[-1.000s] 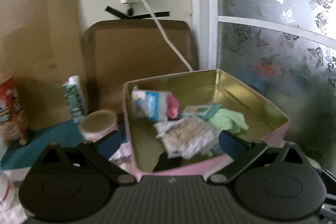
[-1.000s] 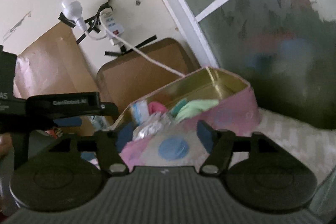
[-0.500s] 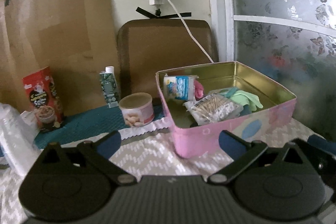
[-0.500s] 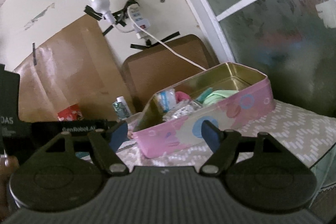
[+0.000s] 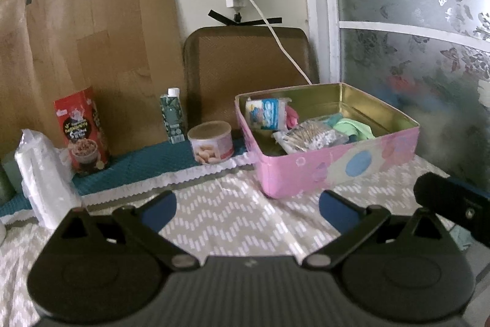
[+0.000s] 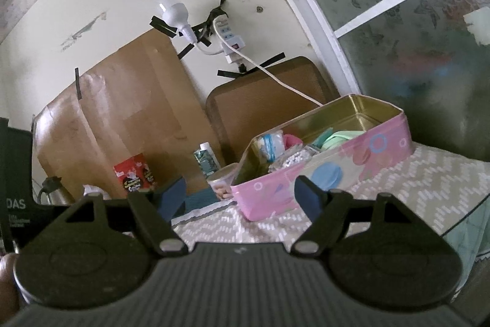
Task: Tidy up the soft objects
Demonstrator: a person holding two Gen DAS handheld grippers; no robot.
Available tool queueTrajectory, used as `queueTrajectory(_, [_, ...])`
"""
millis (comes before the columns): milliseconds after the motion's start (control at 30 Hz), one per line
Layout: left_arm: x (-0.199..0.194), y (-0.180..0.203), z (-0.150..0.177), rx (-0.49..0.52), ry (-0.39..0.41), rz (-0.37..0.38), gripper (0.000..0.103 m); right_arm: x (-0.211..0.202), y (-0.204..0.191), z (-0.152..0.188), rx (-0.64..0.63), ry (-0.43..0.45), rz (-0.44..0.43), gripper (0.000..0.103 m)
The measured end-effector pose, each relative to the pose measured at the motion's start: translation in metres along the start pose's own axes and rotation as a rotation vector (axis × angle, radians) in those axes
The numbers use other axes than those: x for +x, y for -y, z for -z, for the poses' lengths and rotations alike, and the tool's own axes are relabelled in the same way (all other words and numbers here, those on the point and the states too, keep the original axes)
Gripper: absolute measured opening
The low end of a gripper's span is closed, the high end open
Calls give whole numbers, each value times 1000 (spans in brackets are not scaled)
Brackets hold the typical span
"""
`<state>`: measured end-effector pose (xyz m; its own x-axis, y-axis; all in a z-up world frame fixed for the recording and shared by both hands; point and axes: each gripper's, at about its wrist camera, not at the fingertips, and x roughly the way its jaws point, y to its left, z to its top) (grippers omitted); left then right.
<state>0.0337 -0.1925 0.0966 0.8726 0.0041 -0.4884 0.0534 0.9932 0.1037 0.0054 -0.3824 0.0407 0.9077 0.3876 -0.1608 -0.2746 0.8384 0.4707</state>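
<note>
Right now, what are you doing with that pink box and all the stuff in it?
A person is tidying soft things into the pink metal tin on the zigzag-patterned tablecloth. Inside it lie a clear bag of cotton swabs, a green cloth and a blue-and-white packet. The left tool and right tool are both open, hold nothing, and sit in front of the tin without touching it.

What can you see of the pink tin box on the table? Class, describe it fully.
The pink tin box is a rectangular, lidless metal container, pink outside with blue and pink circle prints and shiny gold inside. It sits upright on the chevron-patterned tablecloth, its back corner near the brown tray leaning on the wall. Inside lie a blue-and-white packet, a bag of cotton swabs, something pink and a green cloth. Neither gripper touches it.
</note>
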Motion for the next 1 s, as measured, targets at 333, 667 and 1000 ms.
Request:
queueTrajectory(333, [4,0,10,33,-9,-21,103,4,-5,5,-9,-7,5,83])
queueTrajectory(667, [26,-9,20,-1,-71,36,103,17,-1,15,-29,-43,51,84])
queueTrajectory(1000, [39,-17,28,-17,-94,-4,103,32,8,25,-11,-77,87,84])
